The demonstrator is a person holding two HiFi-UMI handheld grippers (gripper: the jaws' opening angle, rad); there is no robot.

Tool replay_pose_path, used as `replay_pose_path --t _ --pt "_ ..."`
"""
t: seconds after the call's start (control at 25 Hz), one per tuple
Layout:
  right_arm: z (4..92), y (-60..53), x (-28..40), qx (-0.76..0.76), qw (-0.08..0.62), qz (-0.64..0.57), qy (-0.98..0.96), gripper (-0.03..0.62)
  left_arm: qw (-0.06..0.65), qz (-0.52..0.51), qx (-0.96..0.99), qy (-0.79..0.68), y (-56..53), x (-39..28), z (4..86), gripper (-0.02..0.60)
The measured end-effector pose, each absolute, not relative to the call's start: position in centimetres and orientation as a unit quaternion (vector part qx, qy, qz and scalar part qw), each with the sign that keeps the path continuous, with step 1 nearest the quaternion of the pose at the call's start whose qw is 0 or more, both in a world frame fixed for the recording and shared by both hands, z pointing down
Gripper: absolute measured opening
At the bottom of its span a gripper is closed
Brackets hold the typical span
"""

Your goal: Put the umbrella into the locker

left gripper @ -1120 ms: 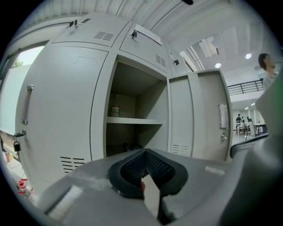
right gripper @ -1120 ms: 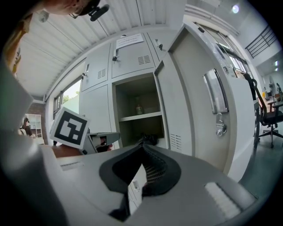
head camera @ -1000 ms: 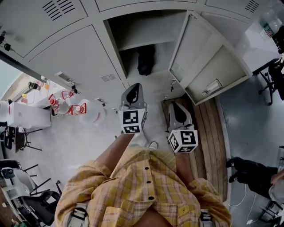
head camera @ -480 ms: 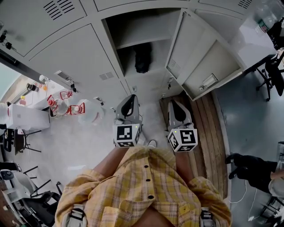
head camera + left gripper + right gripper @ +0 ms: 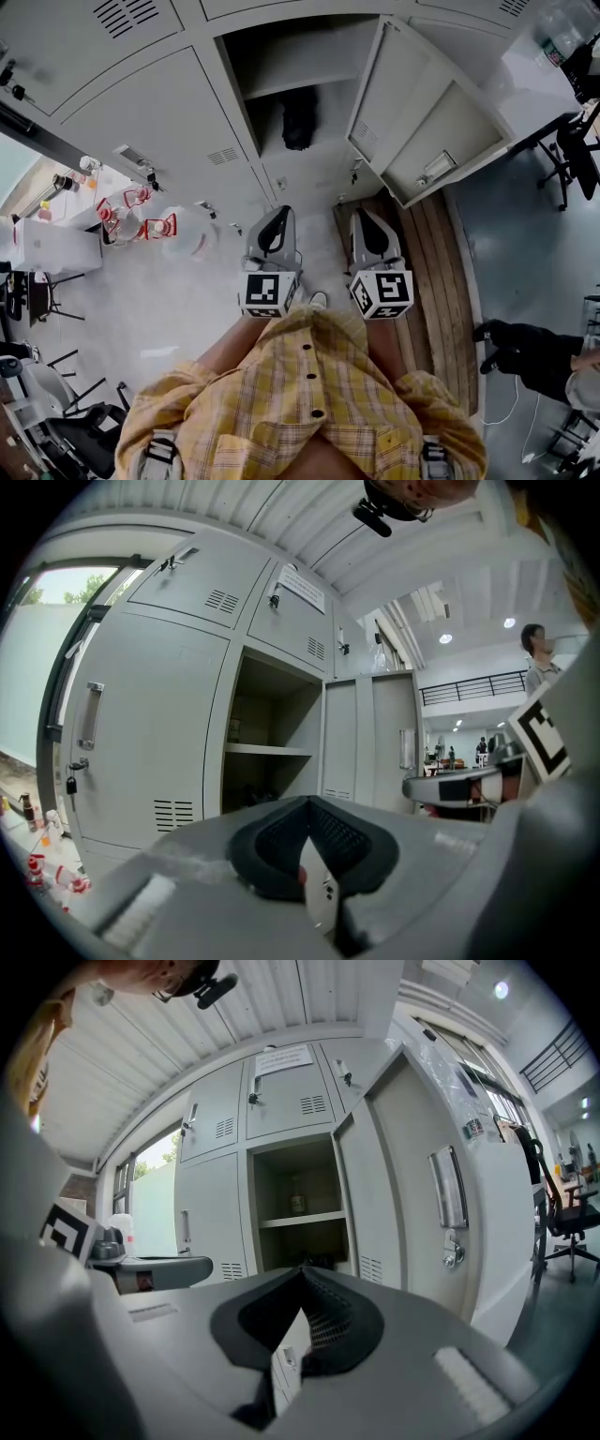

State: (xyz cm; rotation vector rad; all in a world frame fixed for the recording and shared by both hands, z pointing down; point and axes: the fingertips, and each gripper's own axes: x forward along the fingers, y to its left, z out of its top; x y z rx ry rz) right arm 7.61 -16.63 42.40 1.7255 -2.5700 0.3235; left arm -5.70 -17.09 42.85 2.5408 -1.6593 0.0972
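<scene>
The dark folded umbrella lies in the lower compartment of the open locker, under its shelf. It shows as a dark shape in the left gripper view and the right gripper view. The locker door stands swung open to the right. My left gripper and right gripper hang side by side in front of the locker, well short of it. Both point at it, shut, with nothing between the jaws.
Closed grey locker doors flank the open one. Water jugs with red caps stand on the floor at the left. A wooden platform lies at the right, with a person in dark clothes and an office chair beyond.
My left gripper has drawn back from the locker towards my body and now sits level with the right one. The umbrella stays in the locker. The right gripper has held still.
</scene>
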Motion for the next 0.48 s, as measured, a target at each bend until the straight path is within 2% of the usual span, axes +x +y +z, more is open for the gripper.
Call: replay_pose_path --t 0.48 --pt "42.69 -16.48 7.86 0.557 0.019 0.103 -0.824 -0.003 0.053 0.034 0.838 -0.542 -16.68 -5.49 43.08 0.000"
